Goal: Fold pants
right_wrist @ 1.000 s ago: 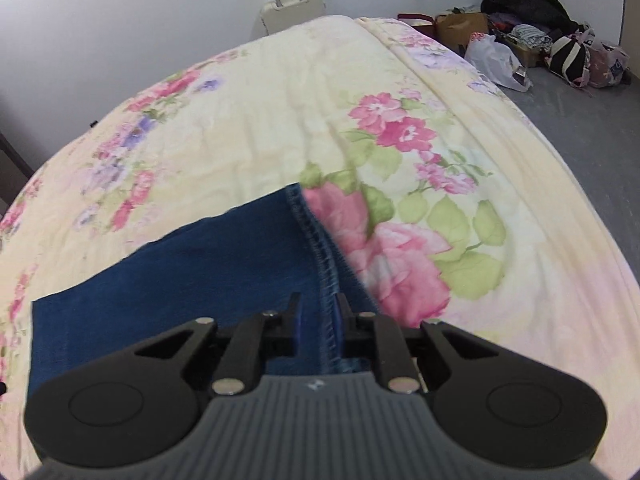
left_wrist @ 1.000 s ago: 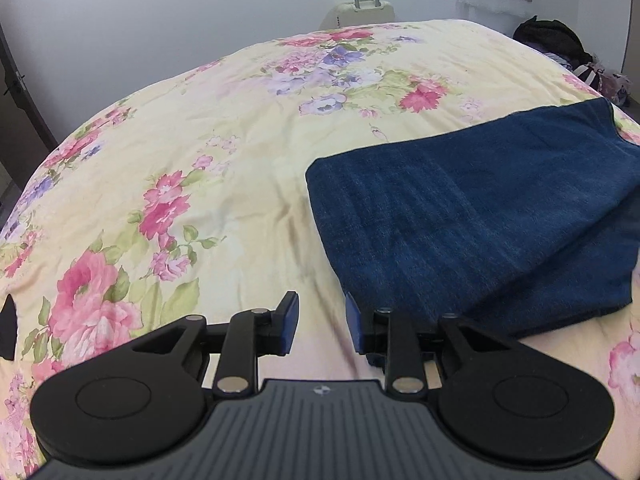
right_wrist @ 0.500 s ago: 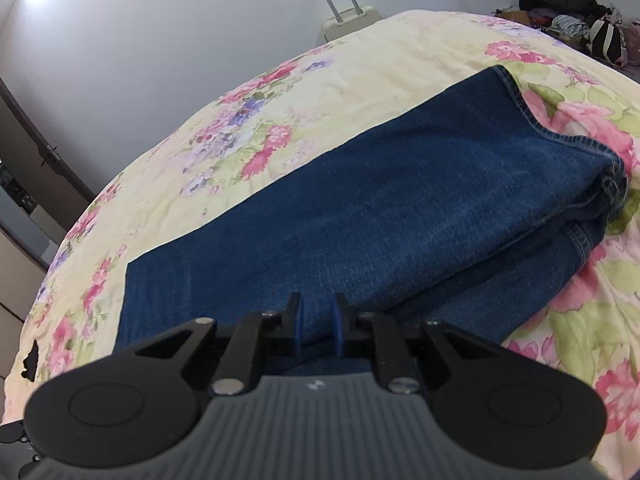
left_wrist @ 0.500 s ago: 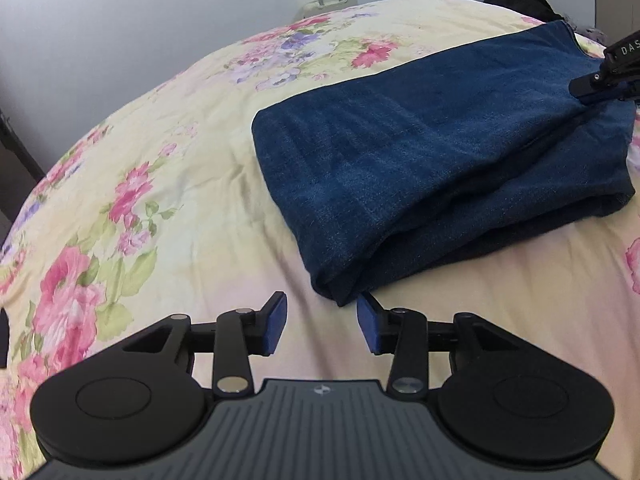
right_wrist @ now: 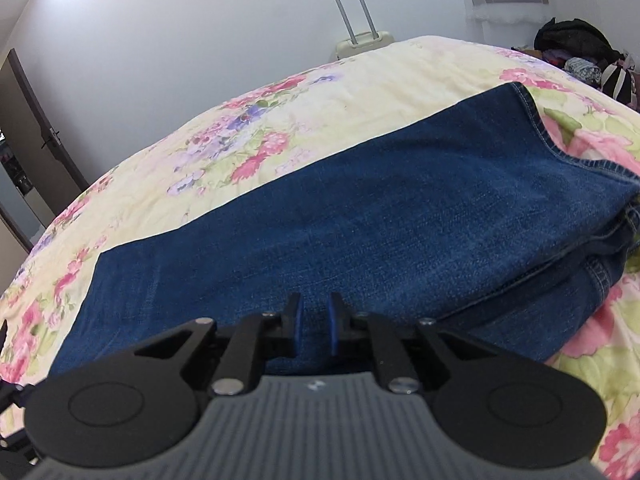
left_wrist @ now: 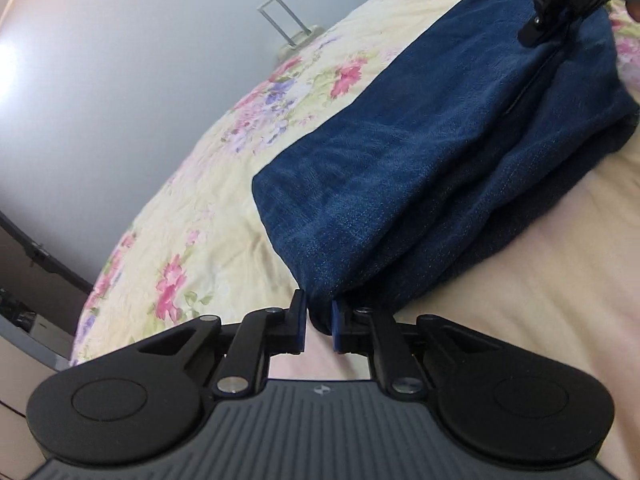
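pinching folded jeans [right_wrist: 360, 216] on a floral bedspread [right_wrist: 340, 92], both grippers' fingers [left_wrist: 298, 322] [right_wrist: 294, 320]; suitcase [right_wrist: 362, 42] by wall.

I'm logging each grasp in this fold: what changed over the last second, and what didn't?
The left gripper came in to the folded jeans, and its fingers have just been closing on the near corner. The right gripper moved from the hem to the long edge, closing on denim. The jeans stay folded on the floral bedspread.

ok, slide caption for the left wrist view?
Left gripper closing on the near corner of the folded jeans on a floral bedspread.
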The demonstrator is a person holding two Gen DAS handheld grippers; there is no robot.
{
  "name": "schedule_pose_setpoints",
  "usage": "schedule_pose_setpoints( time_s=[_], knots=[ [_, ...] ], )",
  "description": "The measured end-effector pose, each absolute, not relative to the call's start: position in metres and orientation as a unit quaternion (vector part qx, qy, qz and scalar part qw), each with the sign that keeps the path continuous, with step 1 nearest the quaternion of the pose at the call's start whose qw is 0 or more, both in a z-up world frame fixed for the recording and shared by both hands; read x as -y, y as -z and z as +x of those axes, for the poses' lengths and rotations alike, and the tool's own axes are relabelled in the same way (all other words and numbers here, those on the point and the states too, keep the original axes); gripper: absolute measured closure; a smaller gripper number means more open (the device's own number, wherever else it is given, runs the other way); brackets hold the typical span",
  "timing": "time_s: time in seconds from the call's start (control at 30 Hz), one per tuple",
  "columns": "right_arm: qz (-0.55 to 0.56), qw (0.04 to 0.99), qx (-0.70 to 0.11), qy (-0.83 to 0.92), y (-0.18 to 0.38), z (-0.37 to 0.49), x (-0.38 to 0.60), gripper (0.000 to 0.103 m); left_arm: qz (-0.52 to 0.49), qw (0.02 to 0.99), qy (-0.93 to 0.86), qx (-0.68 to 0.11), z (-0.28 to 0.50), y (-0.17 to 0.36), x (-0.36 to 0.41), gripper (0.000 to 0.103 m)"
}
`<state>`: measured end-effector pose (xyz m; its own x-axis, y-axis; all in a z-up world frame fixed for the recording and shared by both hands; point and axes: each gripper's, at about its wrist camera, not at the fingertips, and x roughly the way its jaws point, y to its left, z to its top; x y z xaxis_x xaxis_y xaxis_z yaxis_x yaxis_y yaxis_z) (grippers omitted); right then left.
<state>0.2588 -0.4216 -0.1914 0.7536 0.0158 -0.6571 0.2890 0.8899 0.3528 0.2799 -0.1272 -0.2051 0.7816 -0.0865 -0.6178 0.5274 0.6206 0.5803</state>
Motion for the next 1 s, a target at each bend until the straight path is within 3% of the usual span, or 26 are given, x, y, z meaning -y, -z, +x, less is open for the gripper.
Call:
schedule_pose_setpoints(
  time_s=[0.23,0.27,0.3,0.5,0.63,0.8,1.0],
  knots=[
    [0.249,0.893,-0.368,0.078,0.206,0.264,0.434,0.103,0.381,0.841,0.204,-0.325,0.283,0.229,0.118,0.09],
    [0.245,0.893,-0.369,0.078,0.207,0.264,0.433,0.103,0.374,0.836,0.212,-0.341,0.283,0.228,0.114,0.092],
    [0.239,0.895,-0.369,0.077,0.207,0.263,0.432,0.103,0.37,0.828,0.212,-0.364,0.284,0.228,0.106,0.103],
    [0.214,0.898,-0.376,0.086,0.208,0.265,0.424,0.103,0.326,0.837,0.171,-0.405,0.288,0.21,0.069,0.103],
    [0.185,0.903,-0.377,0.091,0.194,0.264,0.417,0.103,0.236,0.874,0.171,-0.389,0.312,0.165,0.066,0.092],
    [0.144,0.933,-0.314,0.098,0.161,0.255,0.413,0.1,0.167,0.903,0.182,-0.352,0.361,0.13,0.09,0.092],
    [0.159,0.932,-0.3,0.127,0.161,0.27,0.435,0.1,0.108,0.902,0.201,-0.367,0.444,0.143,0.114,0.092]
  ],
)
